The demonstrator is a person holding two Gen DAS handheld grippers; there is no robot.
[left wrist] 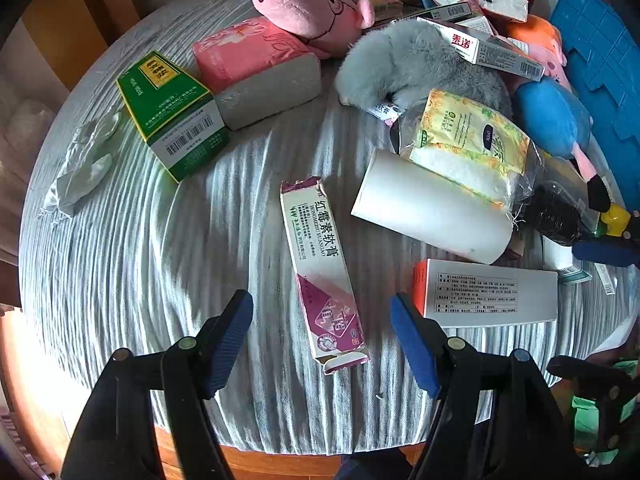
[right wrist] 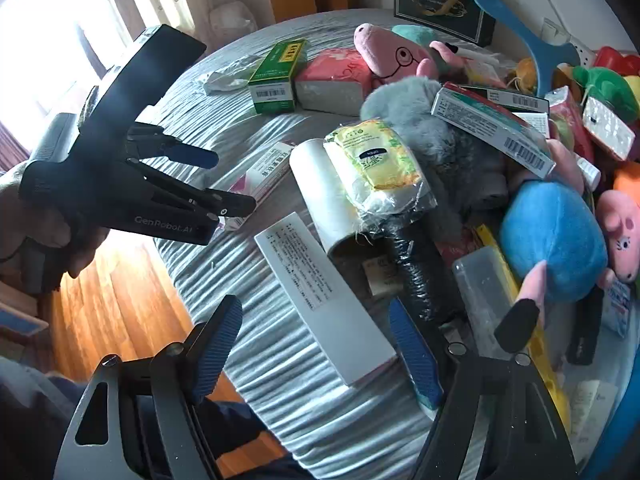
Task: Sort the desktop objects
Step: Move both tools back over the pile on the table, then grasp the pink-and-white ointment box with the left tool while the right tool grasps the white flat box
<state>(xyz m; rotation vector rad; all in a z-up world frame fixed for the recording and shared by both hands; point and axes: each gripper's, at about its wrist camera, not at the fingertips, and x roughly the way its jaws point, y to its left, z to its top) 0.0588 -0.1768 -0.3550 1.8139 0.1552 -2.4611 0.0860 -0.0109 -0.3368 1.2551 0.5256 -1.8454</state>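
My left gripper (left wrist: 322, 320) is open and empty, its jaws either side of the near end of a long white-and-purple ointment box (left wrist: 320, 264) lying on the striped cloth. The same gripper (right wrist: 224, 184) shows at the left of the right wrist view, above that box (right wrist: 262, 174). My right gripper (right wrist: 316, 340) is open and empty over a flat white box (right wrist: 324, 300). That box shows with an orange end in the left wrist view (left wrist: 488, 292). A white roll (left wrist: 432, 216) lies under a yellow tissue pack (left wrist: 472, 140).
A green box (left wrist: 172, 112) and a pink tissue pack (left wrist: 256, 68) lie at the far left. A pink pig plush (left wrist: 312, 4), a grey plush (left wrist: 416, 64), a blue plush (right wrist: 552, 236) and several boxes crowd the right. The table edge (left wrist: 280, 456) is close below the grippers.
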